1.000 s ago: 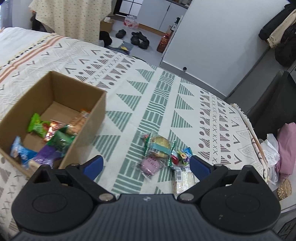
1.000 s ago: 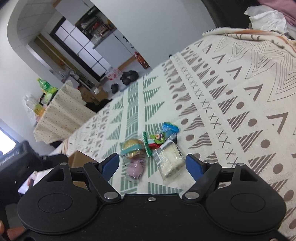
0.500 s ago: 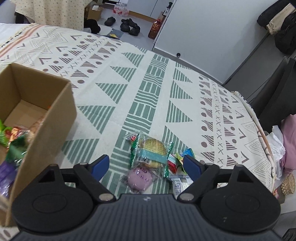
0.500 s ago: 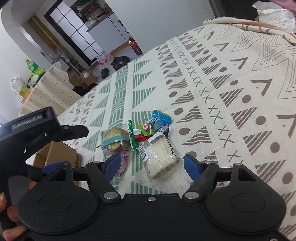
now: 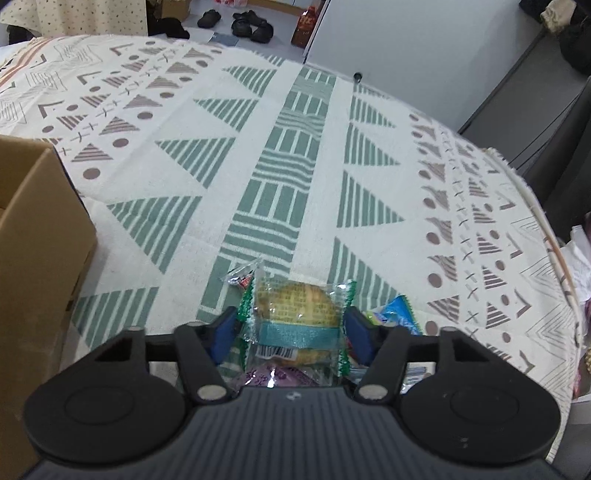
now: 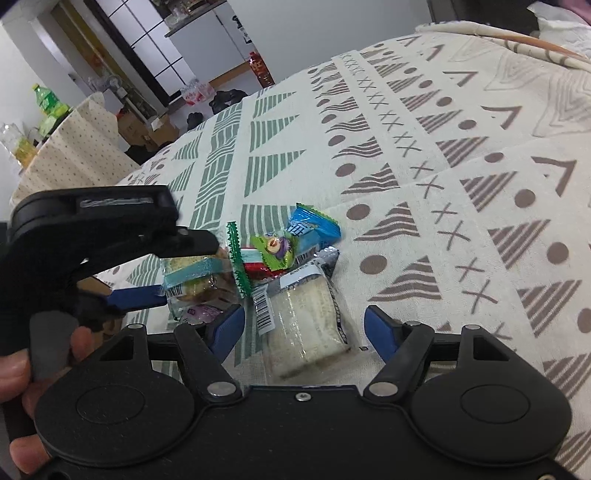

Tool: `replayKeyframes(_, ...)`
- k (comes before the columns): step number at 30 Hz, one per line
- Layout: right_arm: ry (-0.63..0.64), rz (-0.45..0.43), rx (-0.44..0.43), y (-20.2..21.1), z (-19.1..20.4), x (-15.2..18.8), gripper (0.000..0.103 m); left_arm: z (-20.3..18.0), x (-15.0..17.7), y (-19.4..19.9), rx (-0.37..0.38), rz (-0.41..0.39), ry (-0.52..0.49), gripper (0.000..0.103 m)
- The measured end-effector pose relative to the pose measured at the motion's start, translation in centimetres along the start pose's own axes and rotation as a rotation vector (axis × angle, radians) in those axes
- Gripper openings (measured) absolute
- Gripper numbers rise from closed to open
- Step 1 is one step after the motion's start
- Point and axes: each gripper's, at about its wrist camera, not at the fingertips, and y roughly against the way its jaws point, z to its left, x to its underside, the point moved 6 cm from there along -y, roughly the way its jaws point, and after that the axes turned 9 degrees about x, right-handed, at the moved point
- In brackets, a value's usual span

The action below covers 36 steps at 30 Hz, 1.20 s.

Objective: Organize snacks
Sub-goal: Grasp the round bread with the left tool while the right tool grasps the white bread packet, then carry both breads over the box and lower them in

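Box (image 5: 37,258) at 9 o'clock. Left gripper (image 5: 291,328) part-open, straddling cake packet (image 5: 295,314), not yet clamped. Packet likely light, crinkly, slippery, crushable: grip mid-body. At 3 o'clock, right gripper (image 6: 304,328) wide, empty over soft sandwich (image 6: 306,325).

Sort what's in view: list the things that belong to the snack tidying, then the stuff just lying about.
Belongs to the job:
cake packet, between the open left tool fingers
sandwich packet, ahead of the open right tool
blue candy wrapper
green candy
purple packet
cardboard box

Just lying about:
shoes
green bottle
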Motion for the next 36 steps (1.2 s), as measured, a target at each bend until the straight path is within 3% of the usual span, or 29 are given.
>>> replayKeyframes(5, 0.045, -0.003, 0.008, -0.4, 0.6, 0.1, 0.072, 0.0, -0.1, 0.6, -0.038, -0.017, 0.000, 0.050)
replayKeyframes(6, 0.054, -0.003, 0.008, -0.5, 0.8, 0.2, 0.070, 0.1, 0.0, 0.8, -0.048, -0.019, 0.006, 0.049)
replayKeyframes(9, 0.101, -0.006, 0.026, -0.4, 1.2, 0.4, 0.049, 0.2, 0.1, 2.0, -0.075, -0.034, 0.017, 0.049)
replayKeyframes(12, 0.096, 0.011, -0.008, 0.0, 1.3, 0.6, 0.046, 0.2, 0.4, 3.6, -0.079, -0.055, 0.026, 0.049)
replayKeyframes(25, -0.014, -0.080, -0.019, 5.8, 0.0, 0.8, 0.044, 0.5, 2.1, 12.7, 0.018, -0.144, 0.058, 0.049)
replayKeyframes(36, -0.034, -0.170, -0.064, 12.3, 2.9, 1.3, 0.044, 2.6, 3.4, 20.8, 0.113, -0.213, 0.072, 0.049)
